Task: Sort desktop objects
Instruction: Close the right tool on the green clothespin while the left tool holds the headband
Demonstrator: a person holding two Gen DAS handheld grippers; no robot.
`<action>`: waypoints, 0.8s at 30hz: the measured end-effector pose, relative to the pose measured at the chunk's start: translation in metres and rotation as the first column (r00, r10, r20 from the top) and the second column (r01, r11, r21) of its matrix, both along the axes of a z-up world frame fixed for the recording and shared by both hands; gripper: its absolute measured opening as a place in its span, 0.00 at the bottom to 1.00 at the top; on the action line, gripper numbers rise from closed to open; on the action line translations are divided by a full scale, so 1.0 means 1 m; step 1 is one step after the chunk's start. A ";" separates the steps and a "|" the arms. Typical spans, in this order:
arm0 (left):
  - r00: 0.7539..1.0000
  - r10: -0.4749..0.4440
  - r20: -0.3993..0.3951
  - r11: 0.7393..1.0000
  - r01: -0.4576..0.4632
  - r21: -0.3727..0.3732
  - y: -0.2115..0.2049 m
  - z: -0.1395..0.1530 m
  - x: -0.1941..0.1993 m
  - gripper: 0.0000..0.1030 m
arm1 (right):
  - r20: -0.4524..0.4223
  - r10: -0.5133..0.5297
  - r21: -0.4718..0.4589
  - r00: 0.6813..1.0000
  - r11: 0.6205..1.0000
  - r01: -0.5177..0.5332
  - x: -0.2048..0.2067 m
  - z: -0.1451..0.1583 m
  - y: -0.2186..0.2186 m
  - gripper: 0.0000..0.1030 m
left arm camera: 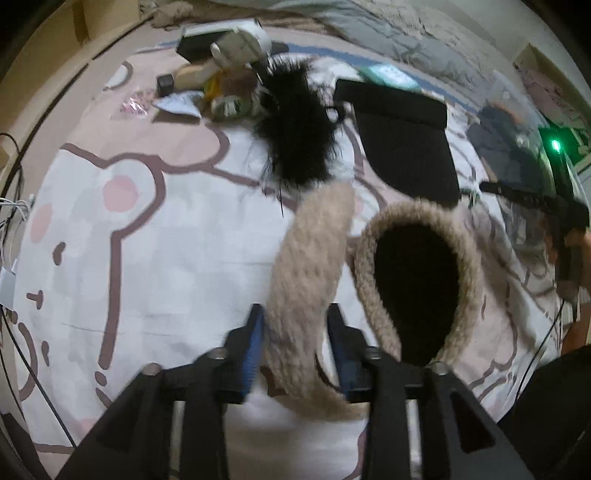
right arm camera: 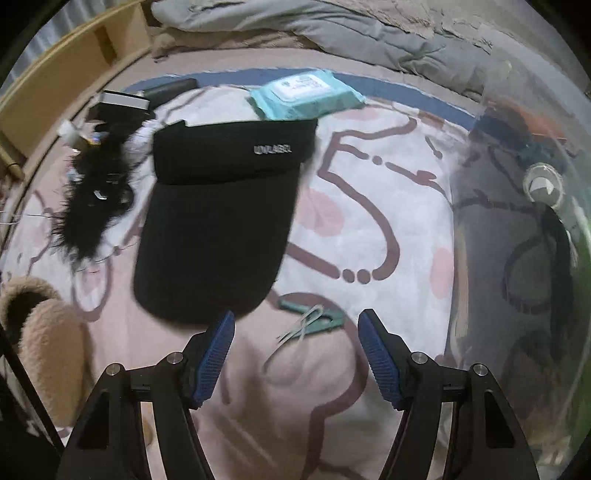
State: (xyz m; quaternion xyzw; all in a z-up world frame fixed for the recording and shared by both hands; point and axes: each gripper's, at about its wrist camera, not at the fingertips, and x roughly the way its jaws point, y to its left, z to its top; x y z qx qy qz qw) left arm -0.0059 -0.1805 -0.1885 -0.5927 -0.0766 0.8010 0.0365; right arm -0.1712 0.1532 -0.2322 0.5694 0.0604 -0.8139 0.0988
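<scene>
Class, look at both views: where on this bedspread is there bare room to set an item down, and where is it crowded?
Free: the wide white stretch of the bedspread left of the fluffy beige slippers and below the black feather piece. Also free is the patch right of the black visor, above the green clip. Crowded: the small clutter at the far edge.

1. Beneath your view, a white and pink bedsheet (left arm camera: 147,240), printed with brown-outlined cartoon bears, covers the whole work surface.
2. At its far edge, a rumpled grey quilt (right arm camera: 332,33) lies heaped.
3. To your left, a light wooden frame (right arm camera: 74,74) borders the sheet.
4. Thin cables (left arm camera: 14,210) trail along the left margin.
5. A small green light (left arm camera: 555,144) glows at far right.
</scene>
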 end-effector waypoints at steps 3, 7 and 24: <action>0.999 -0.041 0.034 0.999 0.042 -0.017 0.007 -0.008 0.002 0.45 | 0.024 -0.005 0.036 1.000 0.999 0.004 -0.008 -0.012 0.000 0.68; 0.994 -0.069 0.085 0.997 0.071 -0.021 0.011 -0.021 0.005 0.45 | 0.069 -0.006 0.058 0.998 0.998 0.002 -0.012 -0.027 0.003 0.68; 0.994 -0.001 0.113 0.996 -0.009 0.085 -0.008 -0.030 0.011 0.20 | 0.072 0.090 0.072 0.993 0.993 -0.095 -0.010 -0.037 0.000 0.38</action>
